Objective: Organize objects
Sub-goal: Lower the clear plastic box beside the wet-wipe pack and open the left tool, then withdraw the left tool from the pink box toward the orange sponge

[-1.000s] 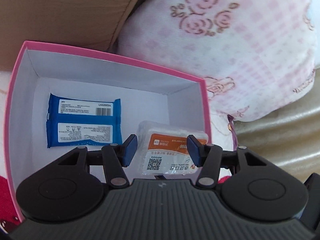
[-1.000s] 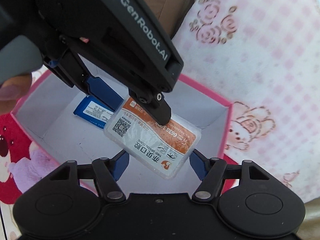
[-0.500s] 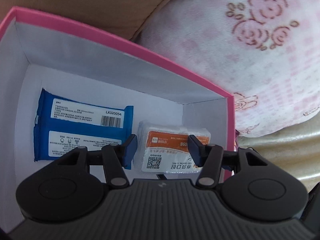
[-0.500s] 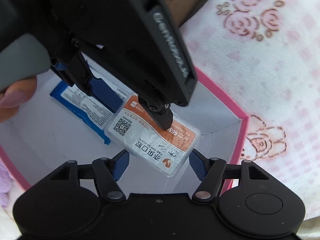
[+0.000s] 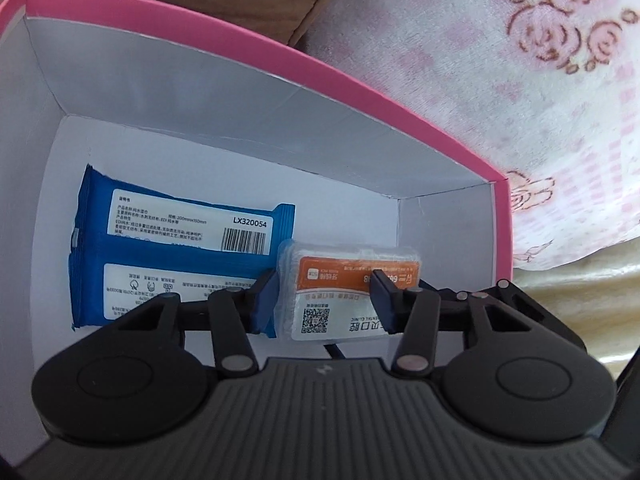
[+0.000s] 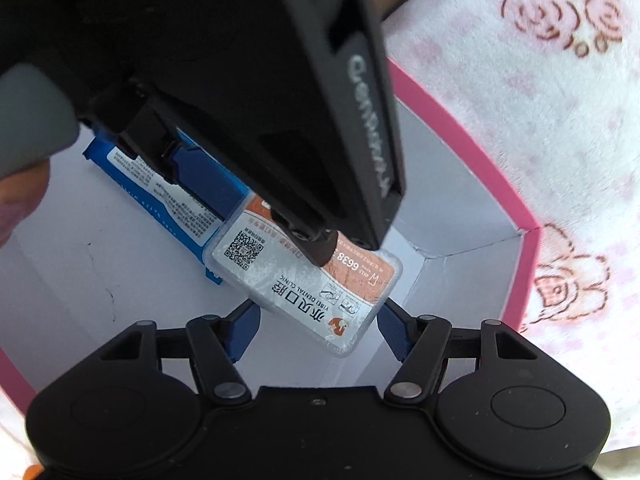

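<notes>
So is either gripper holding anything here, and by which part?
The left gripper, jaws closing, holds the clear dental-clinic packet across its orange-label end. The right gripper holds nothing.

A pink-rimmed white box (image 5: 400, 104) is seen ahead of the left gripper (image 5: 324, 300), resting on a rose-patterned pink blanket (image 5: 520, 100).

A: How many boxes are there?
B: One pink box (image 5: 360, 92); it is white inside.
A: And packets in it?
B: Two; one blue wipes packet (image 5: 176, 248); one clear packet with an orange label (image 5: 344, 280).
A: Grippers?
B: Two; the left gripper (image 5: 324, 300) and the right gripper (image 6: 318, 330); two blue pads on each.
A: Anything else to count?
B: One rose-patterned cloth (image 5: 500, 80); one fingertip (image 6: 20, 196) at the edge.
</notes>
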A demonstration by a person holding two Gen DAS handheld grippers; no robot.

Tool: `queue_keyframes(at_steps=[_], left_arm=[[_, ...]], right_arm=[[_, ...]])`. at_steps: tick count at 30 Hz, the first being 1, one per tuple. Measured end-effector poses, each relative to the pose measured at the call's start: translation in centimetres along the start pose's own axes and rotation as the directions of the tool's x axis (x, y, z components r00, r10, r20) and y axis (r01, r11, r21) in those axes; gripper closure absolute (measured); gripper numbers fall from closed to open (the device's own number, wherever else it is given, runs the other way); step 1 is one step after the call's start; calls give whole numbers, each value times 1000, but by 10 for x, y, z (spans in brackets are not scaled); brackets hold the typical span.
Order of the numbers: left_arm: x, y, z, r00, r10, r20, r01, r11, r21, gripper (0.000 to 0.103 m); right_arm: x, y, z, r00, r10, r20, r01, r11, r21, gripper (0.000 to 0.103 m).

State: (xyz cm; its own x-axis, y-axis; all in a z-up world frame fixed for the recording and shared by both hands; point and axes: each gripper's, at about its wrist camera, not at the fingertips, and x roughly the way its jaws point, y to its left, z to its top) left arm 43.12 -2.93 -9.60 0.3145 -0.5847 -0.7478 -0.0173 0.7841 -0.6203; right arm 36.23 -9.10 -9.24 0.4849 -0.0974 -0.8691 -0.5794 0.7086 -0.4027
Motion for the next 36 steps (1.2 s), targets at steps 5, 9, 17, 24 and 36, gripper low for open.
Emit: queue_keyframes(at_steps=[5,9,17,24,36], left_arm=[[-4,3,2,1000,28,8,-28,1000,9,56],[-8,6,4,999,46,25,-46,999,14,56],[-4,3,4,999,41,15,-41,999,-2,65],[3,1,-7,996,83,16,-83,995,56,74],[-16,-23,-19,976,186,112,-209,943,258,74]], right_arm=[[0,-1,1,998,61,13,-62,997,55,34],[0,0,3,994,103,38,-106,990,91,35],[14,-1,-3,995,95,-21,-91,986,136,45],[15,4,-14,995,90,32,-93,986,138,50],[-2,34,-30,986,101,136,-113,990,79,47]])
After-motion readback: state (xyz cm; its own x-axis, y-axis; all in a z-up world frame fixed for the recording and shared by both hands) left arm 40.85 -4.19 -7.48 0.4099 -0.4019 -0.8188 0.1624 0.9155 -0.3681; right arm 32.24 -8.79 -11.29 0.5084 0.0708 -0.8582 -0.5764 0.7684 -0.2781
